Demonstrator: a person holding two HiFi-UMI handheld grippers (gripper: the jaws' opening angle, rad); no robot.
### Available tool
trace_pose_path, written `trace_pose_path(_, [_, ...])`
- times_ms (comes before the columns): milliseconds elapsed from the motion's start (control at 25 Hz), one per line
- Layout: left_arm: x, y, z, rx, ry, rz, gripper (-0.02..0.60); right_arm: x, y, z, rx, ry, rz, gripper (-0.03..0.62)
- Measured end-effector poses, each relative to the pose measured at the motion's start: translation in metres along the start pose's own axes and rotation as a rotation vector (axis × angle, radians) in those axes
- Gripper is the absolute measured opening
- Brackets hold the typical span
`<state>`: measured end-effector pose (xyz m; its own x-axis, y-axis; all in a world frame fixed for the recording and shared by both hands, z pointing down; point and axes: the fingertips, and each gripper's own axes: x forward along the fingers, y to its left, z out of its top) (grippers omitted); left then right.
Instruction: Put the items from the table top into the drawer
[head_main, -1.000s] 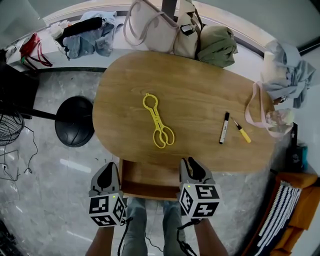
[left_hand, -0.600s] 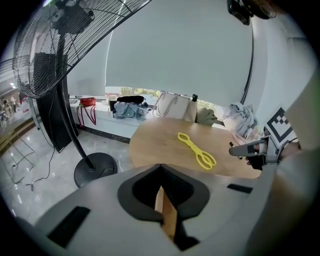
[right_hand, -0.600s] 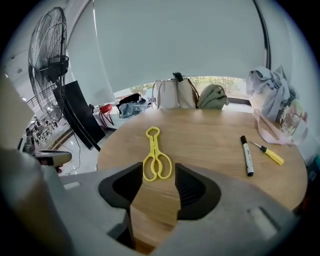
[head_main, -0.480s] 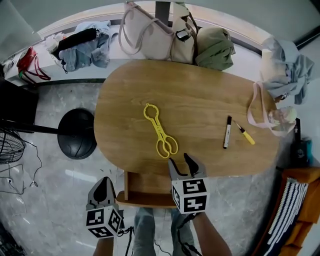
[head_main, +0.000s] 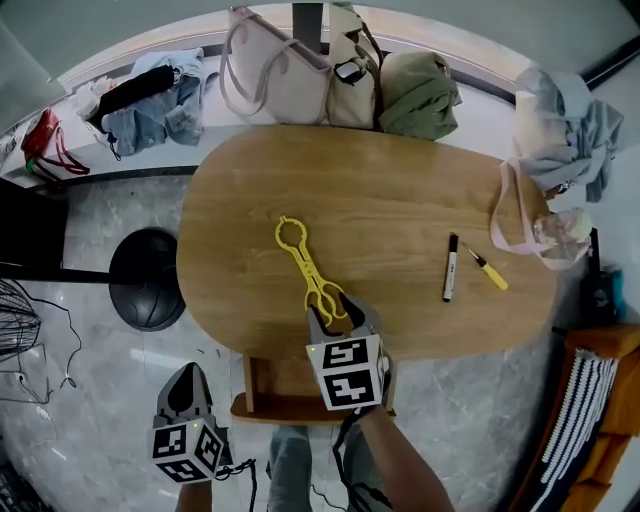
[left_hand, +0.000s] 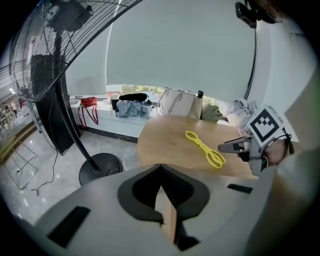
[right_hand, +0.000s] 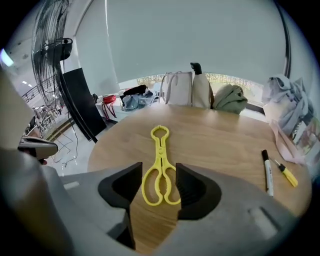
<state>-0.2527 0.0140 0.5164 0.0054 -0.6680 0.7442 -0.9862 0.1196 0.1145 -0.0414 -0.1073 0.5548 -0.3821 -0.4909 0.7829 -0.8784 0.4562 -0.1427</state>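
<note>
Background stuff from the head view: two beige handbags (head_main: 290, 75) at 12 o'clock, an olive bundle (head_main: 420, 95) right beside them at 1, denim clothes (head_main: 150, 100) heaped at 11, and a round black stand base (head_main: 145, 278) on the marble floor (head_main: 80, 400) at 9.

Matt wooden table (head_main: 400, 200), glossy yellow plastic tongs (head_main: 308, 272), polished stone floor (head_main: 90, 340).

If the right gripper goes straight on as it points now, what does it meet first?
Most likely the tongs: their loops lie on the table just ahead of the open right gripper. Depth is unclear.
</note>
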Motion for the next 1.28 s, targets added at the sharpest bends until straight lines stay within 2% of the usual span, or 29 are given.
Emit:
trace_pose_path(600, [0.031, 0.022, 0.015, -0.037, 0.023, 0.043, -0.006, 0.057, 0.005, 0.015, -0.079, 0.075, 0.025, 0.193])
trace_pose_path(1280, [0.056, 0.014, 0.019, -0.056, 0.045, 0.047, -0.006, 0.089, -0.006, 0.019, -0.144, 0.144, 0.041, 0.193])
